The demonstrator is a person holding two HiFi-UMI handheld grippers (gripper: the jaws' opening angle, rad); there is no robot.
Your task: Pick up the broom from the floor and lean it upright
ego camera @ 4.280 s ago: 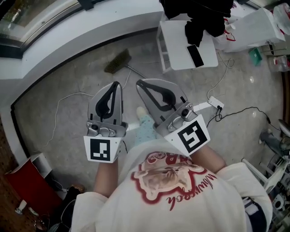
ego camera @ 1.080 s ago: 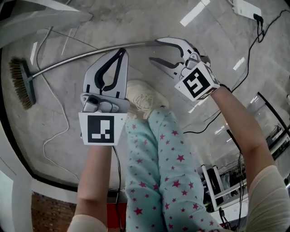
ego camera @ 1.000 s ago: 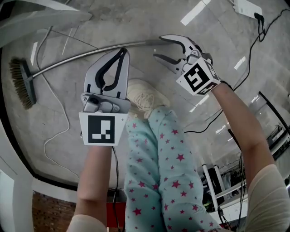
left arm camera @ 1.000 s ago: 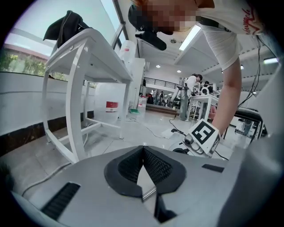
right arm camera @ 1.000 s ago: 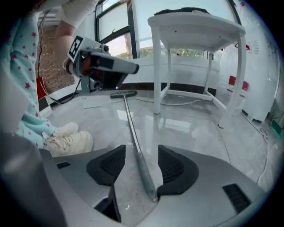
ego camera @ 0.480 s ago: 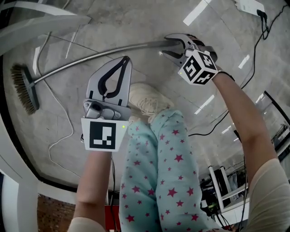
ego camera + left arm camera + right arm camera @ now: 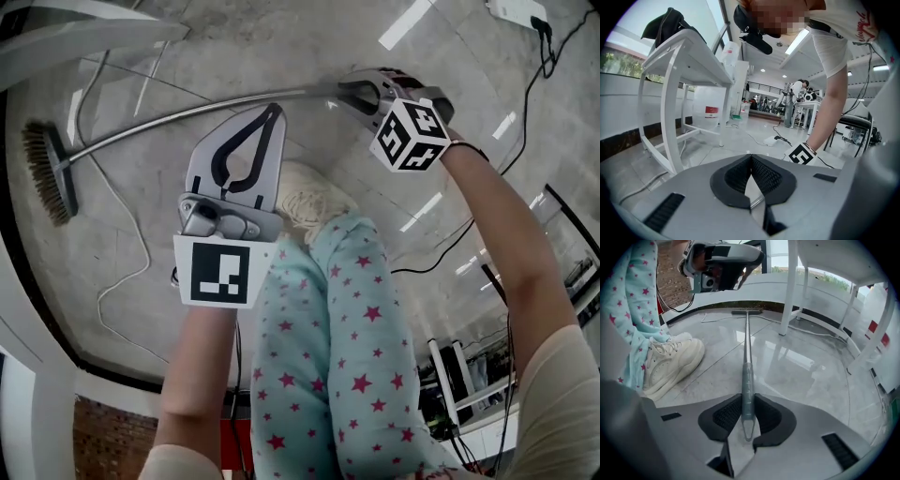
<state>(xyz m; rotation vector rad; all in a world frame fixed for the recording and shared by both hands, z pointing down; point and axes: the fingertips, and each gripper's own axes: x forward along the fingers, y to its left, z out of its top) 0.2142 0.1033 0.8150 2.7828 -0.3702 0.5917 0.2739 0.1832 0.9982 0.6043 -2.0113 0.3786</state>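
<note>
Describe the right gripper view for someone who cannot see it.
The fingers of the right gripper are closing on the handle end of a broom that stretches away across the grey floor. A white shoe stands at left, white table legs at right.

Pale shoe (image 7: 670, 364) beside broom handle (image 7: 747, 362), table legs (image 7: 791, 291) beyond

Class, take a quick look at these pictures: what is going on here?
A person holds tongs in each hand above the floor. The right tongs are closing on the tip of the broom handle, which sits between their pads. The broom lies flat, with its brush head on the floor. The left tongs are shut and empty, held near the person's shoe. The broom has not yet been lifted.
</note>
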